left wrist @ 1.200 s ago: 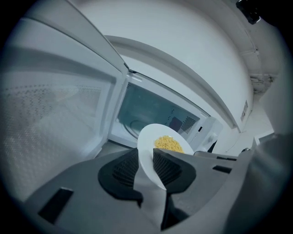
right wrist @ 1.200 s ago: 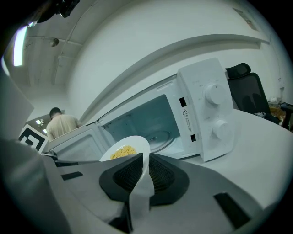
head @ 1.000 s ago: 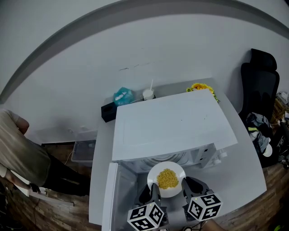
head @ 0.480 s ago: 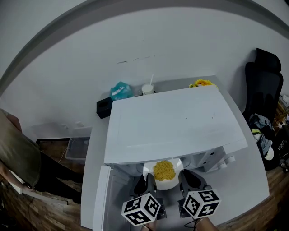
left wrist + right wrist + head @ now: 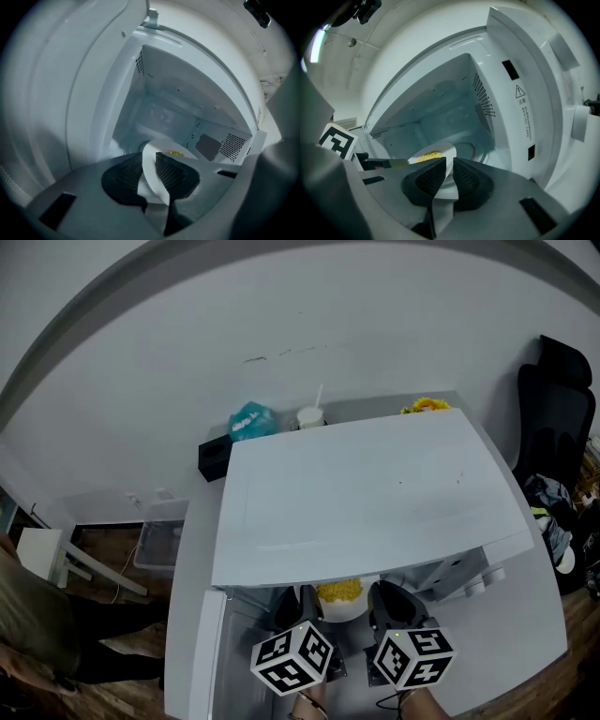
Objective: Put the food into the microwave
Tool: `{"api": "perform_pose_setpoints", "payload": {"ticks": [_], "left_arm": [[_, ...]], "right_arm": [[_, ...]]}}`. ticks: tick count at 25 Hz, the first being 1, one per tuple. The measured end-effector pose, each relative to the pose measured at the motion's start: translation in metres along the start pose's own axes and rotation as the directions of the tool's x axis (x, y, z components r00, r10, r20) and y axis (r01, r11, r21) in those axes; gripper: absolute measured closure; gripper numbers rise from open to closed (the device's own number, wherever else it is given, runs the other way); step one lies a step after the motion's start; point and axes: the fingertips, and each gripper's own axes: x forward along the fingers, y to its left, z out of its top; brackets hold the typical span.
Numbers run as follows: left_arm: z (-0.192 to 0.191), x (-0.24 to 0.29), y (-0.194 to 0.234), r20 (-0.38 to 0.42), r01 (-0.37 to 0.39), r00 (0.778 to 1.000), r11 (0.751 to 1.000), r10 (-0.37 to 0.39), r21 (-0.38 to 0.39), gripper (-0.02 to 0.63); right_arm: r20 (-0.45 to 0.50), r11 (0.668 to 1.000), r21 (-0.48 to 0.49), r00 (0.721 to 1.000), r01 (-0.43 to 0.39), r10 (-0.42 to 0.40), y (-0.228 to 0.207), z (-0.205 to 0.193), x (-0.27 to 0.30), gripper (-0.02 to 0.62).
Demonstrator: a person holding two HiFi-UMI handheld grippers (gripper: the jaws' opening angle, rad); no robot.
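White wall and a pale desk (image 5: 511, 638) frame a white microwave (image 5: 375, 493), its door (image 5: 208, 652) swung wide at the left of the cavity. A white plate (image 5: 339, 604) heaped with yellow food (image 5: 339, 591) sits at the mouth of the microwave, half hidden under its front top edge. The left gripper (image 5: 150, 169) pinches the plate's rim on the side nearer the door, and the right gripper (image 5: 449, 174) pinches the opposite rim, nearer the control side. Each pair of ribbed black pads is closed tight on the thin white edge. Whether the plate touches the cavity floor cannot be told.

The plate looks stiff, glazed and breakable, so it is likely slick under the pads and unforgiving of a knock against the microwave's frame. Its load seems light but loose, and would probably slide or spill if either side dipped. A hold on two opposite rim points, as here, appears the sound choice, with the plate kept level. A teal bag (image 5: 248, 423) and a lidded cup (image 5: 309, 416) stand behind the microwave.
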Motion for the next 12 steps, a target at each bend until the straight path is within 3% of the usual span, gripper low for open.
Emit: {"api": "perform_pose_setpoints", "payload": {"ticks": [12], "left_arm": [[0.002,0.027,-0.002,-0.023,-0.026,0.999,0.997,0.028,0.071,0.517]], "right_arm": [[-0.013,0.999,0.002,0.999,0.046,-0.046,-0.012,0.001,0.021,0.540]]}}
